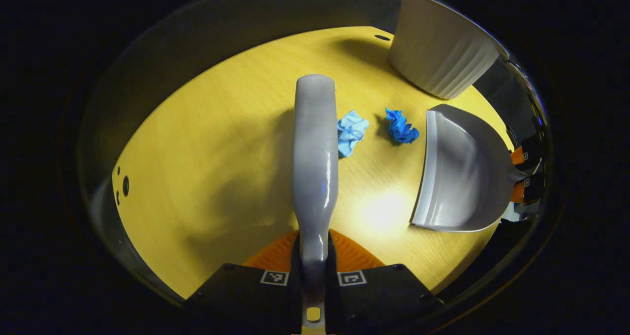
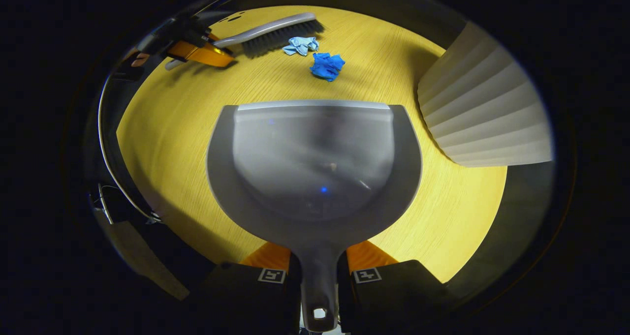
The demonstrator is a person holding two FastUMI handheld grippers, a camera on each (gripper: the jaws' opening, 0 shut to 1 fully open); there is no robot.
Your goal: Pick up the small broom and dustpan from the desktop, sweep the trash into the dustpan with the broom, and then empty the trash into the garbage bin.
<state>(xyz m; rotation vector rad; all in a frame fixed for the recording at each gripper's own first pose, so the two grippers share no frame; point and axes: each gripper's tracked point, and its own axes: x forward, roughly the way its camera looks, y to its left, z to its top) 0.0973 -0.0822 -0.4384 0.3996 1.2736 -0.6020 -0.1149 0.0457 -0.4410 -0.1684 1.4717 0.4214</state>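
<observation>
broom [image 1: 315, 153] sits at the left of the working area, its grey handle clamped between the fingers of the left gripper [image 1: 313, 271], the head pointing away toward the far side of the yellow desktop [image 1: 197, 177]. in the right gripper view its dark bristles rest on the wood just beside the trash.

moving right, a pale blue paper wad [image 1: 351, 132] lies touching or nearly touching the broom's right side, and a darker blue paper wad [image 1: 401, 126] lies near it, between the broom and the dustpan [image 1: 462, 172].

further right, the dustpan rests with its open lip facing the two wads, its handle pinched between the fingers of the right gripper [image 2: 319, 276]. at the far right stands the ribbed white garbage bin [image 1: 438, 54], close to the dustpan's far edge.

risks as i judge them: the wads are light and crumpled, so a fast stroke could flick them over or around the lip instead of into the pan. if the lip is lifted off the wood, paper may slide under it. the pale wad sits beside the broom rather than in front of the bristles, so a straight push might miss it. later, tilting the pan early could spill paper short of the bin.
</observation>
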